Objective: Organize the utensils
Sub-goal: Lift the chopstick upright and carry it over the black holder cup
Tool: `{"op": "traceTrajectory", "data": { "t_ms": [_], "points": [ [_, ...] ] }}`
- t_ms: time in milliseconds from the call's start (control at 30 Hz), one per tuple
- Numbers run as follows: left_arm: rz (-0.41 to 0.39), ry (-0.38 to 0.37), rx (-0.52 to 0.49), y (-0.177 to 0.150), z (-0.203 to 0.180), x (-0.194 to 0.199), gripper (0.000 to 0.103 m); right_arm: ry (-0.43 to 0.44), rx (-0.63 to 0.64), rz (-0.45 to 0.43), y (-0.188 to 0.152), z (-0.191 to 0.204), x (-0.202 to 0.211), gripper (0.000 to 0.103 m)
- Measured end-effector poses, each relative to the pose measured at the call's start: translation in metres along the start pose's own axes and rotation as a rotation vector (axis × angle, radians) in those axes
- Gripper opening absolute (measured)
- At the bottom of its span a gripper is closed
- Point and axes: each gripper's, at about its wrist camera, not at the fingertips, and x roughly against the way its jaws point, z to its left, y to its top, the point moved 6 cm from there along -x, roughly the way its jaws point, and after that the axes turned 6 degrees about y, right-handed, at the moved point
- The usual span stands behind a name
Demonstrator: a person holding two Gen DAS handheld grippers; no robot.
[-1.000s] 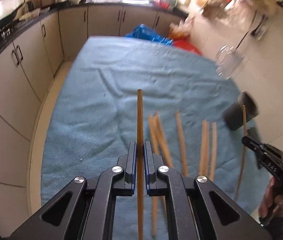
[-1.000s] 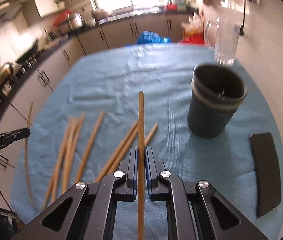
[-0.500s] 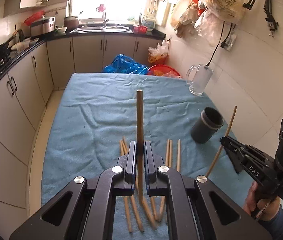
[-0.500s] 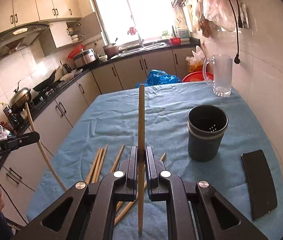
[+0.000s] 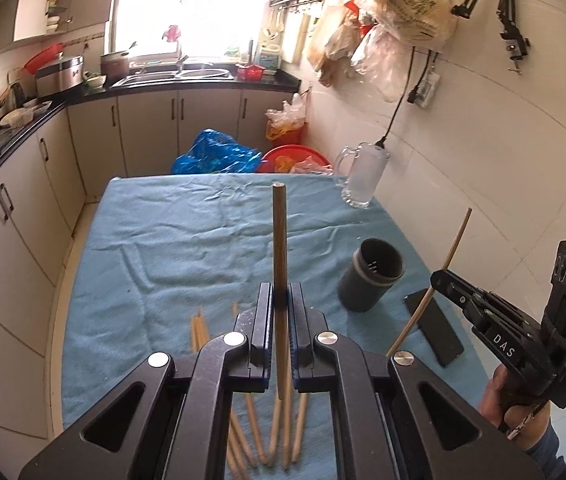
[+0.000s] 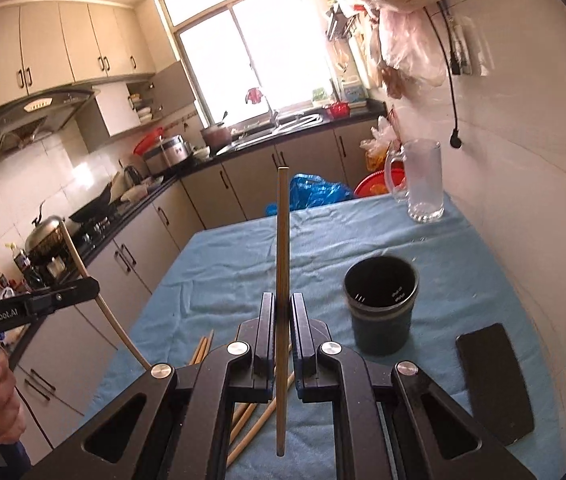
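My left gripper [image 5: 281, 300] is shut on a wooden chopstick [image 5: 279, 240] that stands upright above the table. My right gripper [image 6: 282, 312] is shut on another chopstick [image 6: 283, 232], also upright. Each gripper shows in the other's view: the right one [image 5: 439, 278] at the right, the left one [image 6: 91, 286] at the left. A dark round holder [image 5: 373, 280], also in the right wrist view [image 6: 381, 304], stands empty on the blue cloth, right of both grippers. Several loose chopsticks [image 5: 275, 432] lie on the cloth below the grippers, also in the right wrist view [image 6: 251, 420].
A black phone [image 6: 495, 380] lies flat right of the holder, also in the left wrist view [image 5: 435, 326]. A glass mug [image 6: 423, 184] stands at the table's far right corner. The white wall runs along the right edge; kitchen cabinets [image 5: 11, 216] stand left.
Both grippers have risen and tilted up with their chopsticks. The loose chopsticks and the holder now sit lower in both views.
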Motion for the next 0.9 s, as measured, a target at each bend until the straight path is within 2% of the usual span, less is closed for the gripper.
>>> {"op": "traceTrajectory", "data": {
  "t_ms": [400, 633, 767, 900],
  "points": [
    [-0.047, -0.081, -0.059, 0.053, -0.069, -0.002, 0.006, -0.010, -0.047, -0.118, 0.053, -0.031, 0.039, 0.008],
    [-0.078, -0.125, -0.053, 0.100, -0.101, -0.008, 0.006, -0.015, -0.077, -0.164, 0.088, -0.054, 0.046, 0.008],
    [-0.089, -0.154, -0.044, 0.126, -0.118, -0.024, 0.006, -0.027, -0.095, -0.188, 0.111, -0.067, 0.042, 0.008],
    [-0.060, -0.174, -0.033, 0.136, -0.127, -0.052, 0.006, -0.038, -0.113, -0.190, 0.125, -0.083, 0.030, 0.008]
  ]
}}
